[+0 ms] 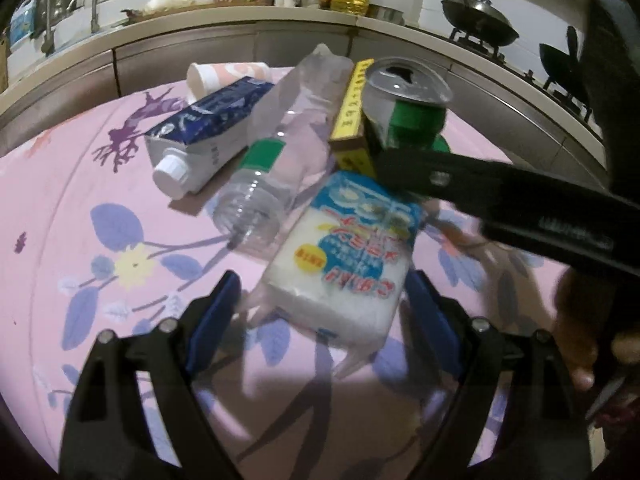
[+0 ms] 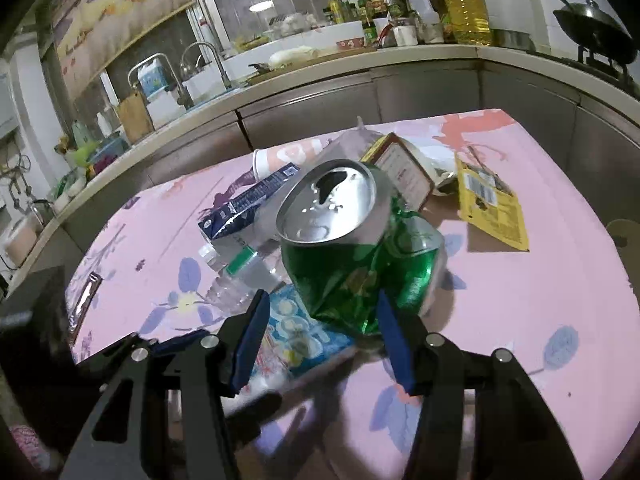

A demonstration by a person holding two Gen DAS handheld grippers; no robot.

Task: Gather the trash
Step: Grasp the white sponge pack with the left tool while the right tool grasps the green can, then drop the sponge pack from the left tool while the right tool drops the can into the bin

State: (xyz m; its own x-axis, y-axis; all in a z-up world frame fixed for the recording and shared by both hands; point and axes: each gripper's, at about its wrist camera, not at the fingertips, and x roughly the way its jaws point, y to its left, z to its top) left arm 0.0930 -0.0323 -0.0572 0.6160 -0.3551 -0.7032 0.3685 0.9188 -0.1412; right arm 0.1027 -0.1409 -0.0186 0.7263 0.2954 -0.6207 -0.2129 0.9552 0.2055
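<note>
Fingers (image 1: 224, 300) of both grippers spread wide around white packet (image 1: 344, 256) and green can (image 2: 360, 256).

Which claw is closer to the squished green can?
Right. The right claw is open around the green can; the left claw is open farther back, around the white and blue packet.

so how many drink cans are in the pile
1: a crushed green can, between the open fingers of the right tool, just beyond the blue-and-white packet. More could be hidden under the pile.
</note>
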